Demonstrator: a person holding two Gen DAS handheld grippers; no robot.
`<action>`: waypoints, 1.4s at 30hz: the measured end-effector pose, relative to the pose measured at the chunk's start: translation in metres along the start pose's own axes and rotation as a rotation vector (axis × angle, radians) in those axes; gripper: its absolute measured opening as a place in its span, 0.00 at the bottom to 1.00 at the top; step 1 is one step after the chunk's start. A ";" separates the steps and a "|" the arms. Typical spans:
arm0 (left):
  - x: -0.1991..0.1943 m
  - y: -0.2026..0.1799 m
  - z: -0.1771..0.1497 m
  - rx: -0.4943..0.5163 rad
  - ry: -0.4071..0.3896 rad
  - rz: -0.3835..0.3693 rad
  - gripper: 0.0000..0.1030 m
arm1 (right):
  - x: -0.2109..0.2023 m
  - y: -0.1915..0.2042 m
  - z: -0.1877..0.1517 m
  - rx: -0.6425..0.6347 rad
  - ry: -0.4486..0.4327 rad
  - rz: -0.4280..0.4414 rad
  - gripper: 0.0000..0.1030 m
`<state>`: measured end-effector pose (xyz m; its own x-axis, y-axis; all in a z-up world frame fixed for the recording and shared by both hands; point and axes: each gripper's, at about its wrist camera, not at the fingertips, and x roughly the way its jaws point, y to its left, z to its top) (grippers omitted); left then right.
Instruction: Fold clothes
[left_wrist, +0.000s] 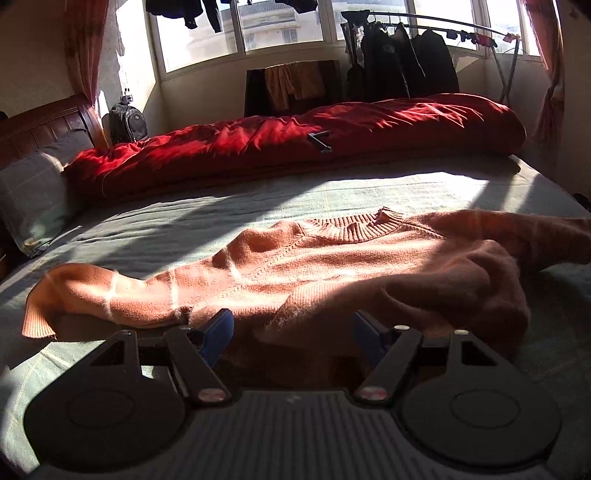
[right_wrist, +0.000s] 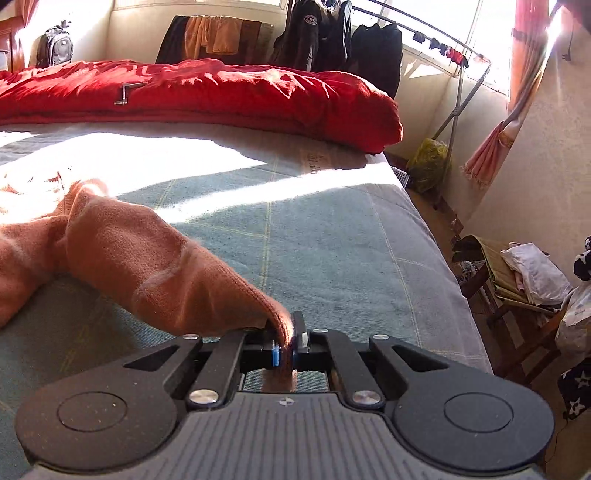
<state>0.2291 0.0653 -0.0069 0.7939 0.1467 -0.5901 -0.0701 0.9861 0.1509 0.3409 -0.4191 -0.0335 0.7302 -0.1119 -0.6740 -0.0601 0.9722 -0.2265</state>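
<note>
An orange knit sweater (left_wrist: 314, 266) lies spread on the grey-green bed sheet (left_wrist: 258, 206), collar toward the far side and one sleeve trailing left. My left gripper (left_wrist: 291, 332) hovers at its near hem with the blue pads (left_wrist: 218, 332) wide apart. Bunched fabric lies between them, but neither pad presses on it. In the right wrist view, my right gripper (right_wrist: 286, 347) is shut on the tip of the other sleeve (right_wrist: 147, 258). That sleeve is pulled out taut from the body, just above the sheet (right_wrist: 314, 240).
A rolled red duvet (left_wrist: 295, 140) runs along the far side of the bed, with a grey pillow (left_wrist: 33, 192) at the left. Behind stand a rack of dark clothes (left_wrist: 406, 62) and a backpack (left_wrist: 127, 123). The bed's right edge drops to a chair with laundry (right_wrist: 524, 277).
</note>
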 end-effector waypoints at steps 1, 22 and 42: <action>-0.003 -0.003 0.001 0.001 -0.004 0.004 0.71 | 0.005 -0.008 0.003 0.001 -0.002 -0.011 0.06; -0.017 -0.034 -0.002 0.008 0.032 0.043 0.71 | 0.109 -0.069 0.024 0.085 0.057 -0.063 0.40; -0.013 -0.048 -0.001 0.014 0.055 0.017 0.71 | 0.132 -0.102 0.034 0.150 0.174 0.019 0.72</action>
<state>0.2215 0.0158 -0.0070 0.7585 0.1678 -0.6297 -0.0745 0.9823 0.1721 0.4662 -0.5256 -0.0753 0.6009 -0.1146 -0.7911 0.0383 0.9927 -0.1146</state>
